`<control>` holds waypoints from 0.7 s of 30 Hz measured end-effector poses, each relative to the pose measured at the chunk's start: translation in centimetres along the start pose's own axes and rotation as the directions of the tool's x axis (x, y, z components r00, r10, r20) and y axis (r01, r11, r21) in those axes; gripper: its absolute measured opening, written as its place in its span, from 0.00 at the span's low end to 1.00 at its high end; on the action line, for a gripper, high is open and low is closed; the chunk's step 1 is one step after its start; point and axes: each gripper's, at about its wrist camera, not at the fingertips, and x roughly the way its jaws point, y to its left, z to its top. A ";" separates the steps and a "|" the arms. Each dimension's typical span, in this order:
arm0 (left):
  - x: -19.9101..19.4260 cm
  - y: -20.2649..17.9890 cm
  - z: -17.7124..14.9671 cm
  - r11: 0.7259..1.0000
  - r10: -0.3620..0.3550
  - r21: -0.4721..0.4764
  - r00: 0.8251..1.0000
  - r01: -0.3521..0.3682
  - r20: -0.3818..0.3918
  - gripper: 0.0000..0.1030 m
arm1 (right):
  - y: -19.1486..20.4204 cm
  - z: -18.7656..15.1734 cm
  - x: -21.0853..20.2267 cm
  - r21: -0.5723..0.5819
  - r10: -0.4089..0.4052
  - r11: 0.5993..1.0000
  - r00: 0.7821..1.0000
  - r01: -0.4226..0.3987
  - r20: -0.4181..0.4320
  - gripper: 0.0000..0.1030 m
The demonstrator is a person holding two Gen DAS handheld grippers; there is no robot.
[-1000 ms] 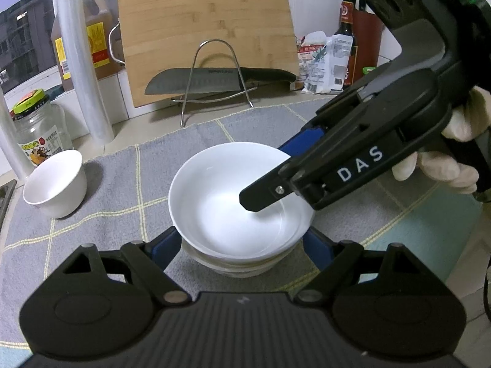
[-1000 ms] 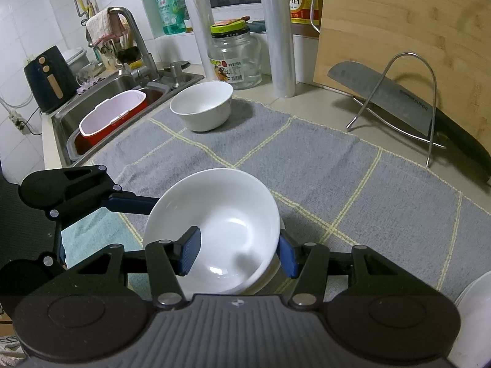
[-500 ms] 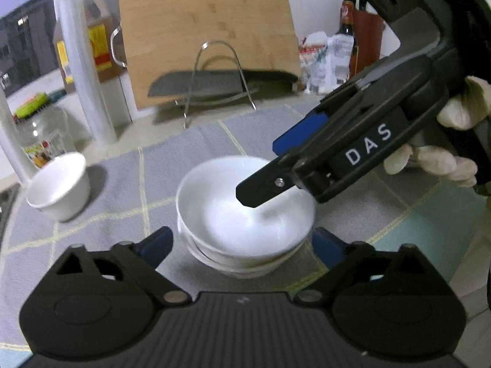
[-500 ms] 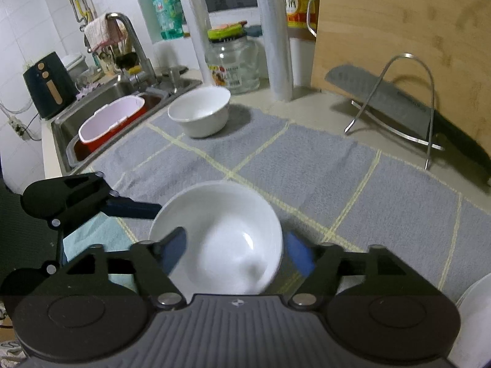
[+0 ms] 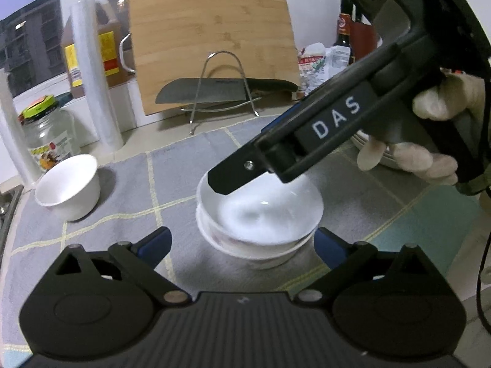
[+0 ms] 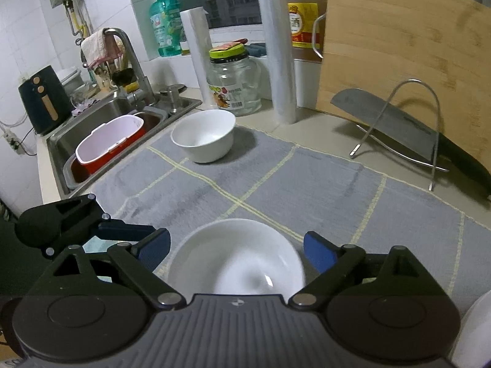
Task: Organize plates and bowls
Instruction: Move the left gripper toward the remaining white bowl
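A stack of white bowls (image 5: 260,211) rests on the grey mat (image 5: 172,181), the top bowl nested in the one below. My left gripper (image 5: 242,245) faces the stack; its jaws are opening, and the blue pads stand on either side of it without touching. My right gripper (image 6: 236,250) hangs over the same stack of bowls (image 6: 236,257); its jaws are opening too, with both pads clear of the rim. In the left wrist view the right gripper (image 5: 242,156) reaches in from the upper right, held by a gloved hand (image 5: 429,141). A lone white bowl (image 6: 202,135) stands farther left on the mat.
A knife (image 6: 399,128) lies on a wire rack in front of a wooden cutting board (image 6: 399,46). A glass jar (image 6: 233,82), film rolls and an oil jug line the back. The sink (image 6: 107,128) holds a red tub. A white plate's edge (image 6: 472,331) shows at the lower right.
The right gripper let go of the top bowl's rim and opened wide. The left jaws also widened away from the stack. The top bowl now sits settled in the stack.
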 end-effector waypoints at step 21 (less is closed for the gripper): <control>-3.8 9.3 -1.2 0.916 0.307 -0.252 0.950 -0.310 -0.054 0.96 | 2.9 3.2 3.0 -0.115 0.020 0.993 0.999 -0.015 0.043 1.00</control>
